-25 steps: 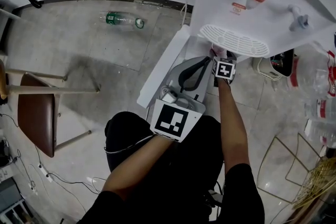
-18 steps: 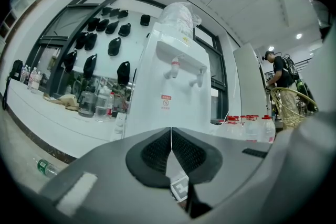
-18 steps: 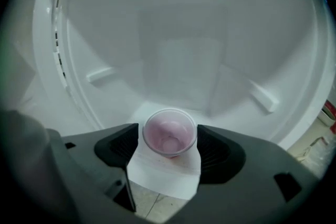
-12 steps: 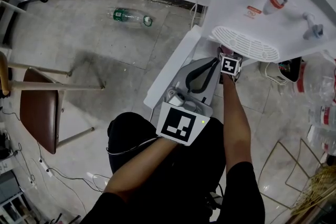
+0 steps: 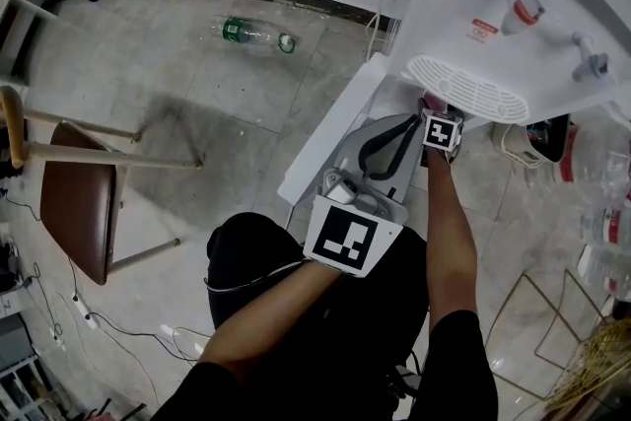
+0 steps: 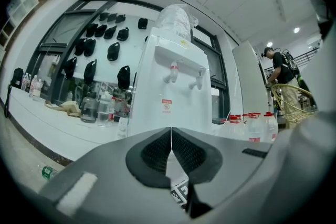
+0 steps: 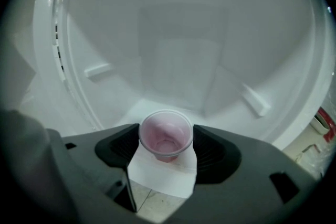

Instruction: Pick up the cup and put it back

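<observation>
The cup (image 7: 165, 136) is pinched right between the jaws of the right hand-held gripper (image 7: 166, 140). It's a little pinkish translucent one, upright with the rim facing up, and it looks empty. Straight ahead of that hand-held gripper is the white inside of the open compartment (image 7: 184, 60) low down in the water dispenser (image 5: 513, 35). The cup is just past the compartment's front lip. I honestly can't tell if its bottom is touching the compartment floor or hanging a bit above it.

Compared with a second ago, in the head view the right hand-held gripper has crept a bit further in under the drip tray (image 5: 468, 89), and only a sliver of pink shows beyond it now. The grip on the cup looks the same.

So my read is that the pick-up half is done and this is the "put it back" half. The cup is going back into the compartment, but it hasn't been released yet.

The left hand-held gripper (image 6: 171, 140) has its jaws pressed together with nothing in them. It's parked behind and to the left of the right one, pointed at the dispenser and not involved.
</observation>
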A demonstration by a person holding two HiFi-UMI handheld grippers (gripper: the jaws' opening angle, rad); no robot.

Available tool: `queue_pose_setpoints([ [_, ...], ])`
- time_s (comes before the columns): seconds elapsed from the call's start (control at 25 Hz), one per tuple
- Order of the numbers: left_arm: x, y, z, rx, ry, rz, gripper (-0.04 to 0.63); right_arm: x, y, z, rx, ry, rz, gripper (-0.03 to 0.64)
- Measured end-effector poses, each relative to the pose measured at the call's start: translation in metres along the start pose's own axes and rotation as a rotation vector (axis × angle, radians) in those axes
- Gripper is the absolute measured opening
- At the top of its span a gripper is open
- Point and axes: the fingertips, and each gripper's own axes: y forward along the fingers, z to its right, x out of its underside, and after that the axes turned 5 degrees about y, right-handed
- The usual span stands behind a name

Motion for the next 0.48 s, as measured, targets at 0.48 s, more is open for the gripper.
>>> queue_pose_setpoints([
  [0.48, -0.008, -0.001, 0.004, -0.016, -0.027, 0.026, 0.008, 0.005, -0.025, 0.002, -0.038, -0.001, 0.022, 0.308],
])
